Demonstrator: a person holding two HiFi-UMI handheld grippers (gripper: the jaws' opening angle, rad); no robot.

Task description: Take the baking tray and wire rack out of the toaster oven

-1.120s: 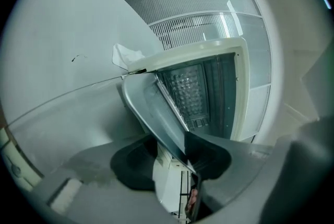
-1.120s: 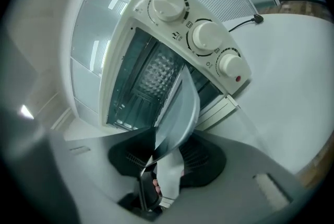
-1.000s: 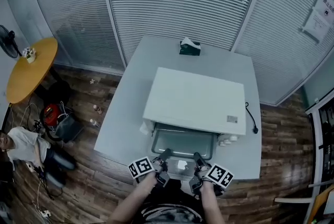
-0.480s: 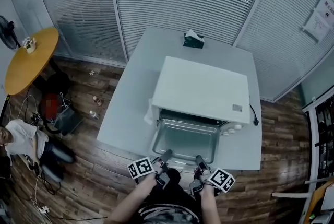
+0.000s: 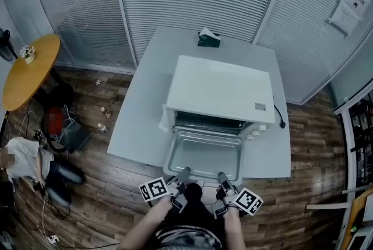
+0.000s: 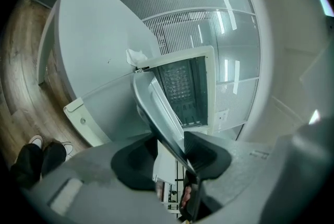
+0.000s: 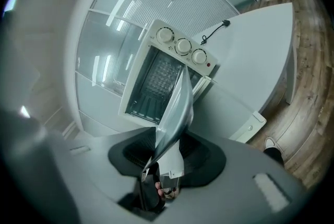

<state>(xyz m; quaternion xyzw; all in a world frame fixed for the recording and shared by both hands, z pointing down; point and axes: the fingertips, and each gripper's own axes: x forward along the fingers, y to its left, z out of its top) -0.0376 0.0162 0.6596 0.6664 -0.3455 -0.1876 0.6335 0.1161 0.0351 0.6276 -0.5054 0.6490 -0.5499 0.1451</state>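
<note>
Head view showed the tray (image 5: 204, 152) drawn most of the way out of the oven (image 5: 218, 97), its far end at the open mouth and its near rim out over the table's (image 5: 145, 120) near edge. The left gripper (image 5: 182, 176) held that rim toward its left corner and the right gripper (image 5: 222, 178) toward its right corner, both arms reaching in from below. In the left gripper view the tray's thin metal edge (image 6: 156, 108) ran between the pads of the left gripper (image 6: 175, 157), which were closed narrowly on it. The right gripper view showed the same: the right gripper (image 7: 167, 157) pinched the tray's rim (image 7: 175, 113), jaws partly closed around the sheet. Behind the tray the oven's cavity stood open with a grid pattern inside; whether that was the rack could not be told. Three knobs (image 7: 182, 46) lined the oven's right side. The oven sat toward the table's near right corner, a cord (image 5: 280, 118) lay by the right edge, and a dark box (image 5: 208, 38) stood at the far edge.
</note>
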